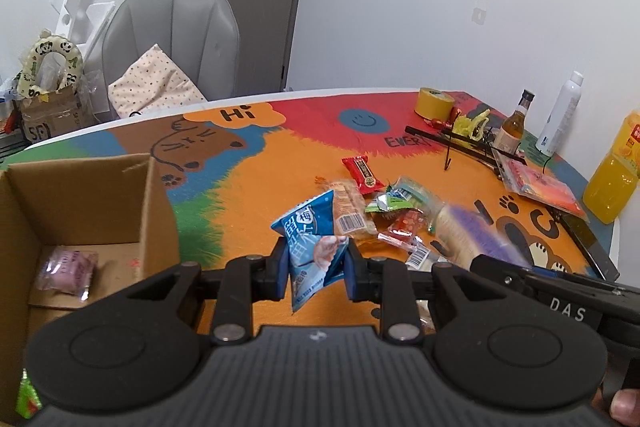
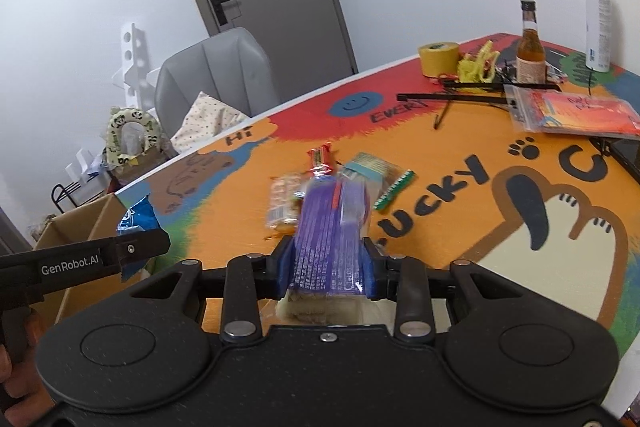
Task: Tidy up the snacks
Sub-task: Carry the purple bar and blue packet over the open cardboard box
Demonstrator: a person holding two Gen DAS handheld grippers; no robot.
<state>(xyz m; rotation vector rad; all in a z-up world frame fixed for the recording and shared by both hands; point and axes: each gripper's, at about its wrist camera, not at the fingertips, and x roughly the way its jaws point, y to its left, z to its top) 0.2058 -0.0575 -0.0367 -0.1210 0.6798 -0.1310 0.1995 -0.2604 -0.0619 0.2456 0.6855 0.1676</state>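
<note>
My left gripper (image 1: 316,259) is shut on a blue snack packet (image 1: 310,239) and holds it above the table, just right of the open cardboard box (image 1: 154,211). A pink snack packet (image 1: 66,273) lies inside the box. My right gripper (image 2: 328,263) is shut on a purple cracker pack (image 2: 328,227), lifted above the table; this pack shows blurred in the left wrist view (image 1: 472,231). A pile of snacks stays on the table: a red packet (image 1: 362,173), a biscuit pack (image 1: 348,207), a green packet (image 1: 390,201) and an orange-red candy bag (image 1: 404,227).
The colourful table mat (image 1: 280,155) covers the table. At the far right stand a yellow tape roll (image 1: 434,103), a brown bottle (image 1: 514,127), a white spray can (image 1: 560,115), an orange juice bottle (image 1: 614,171) and a red zip bag (image 1: 540,185). A grey chair (image 1: 172,43) stands behind.
</note>
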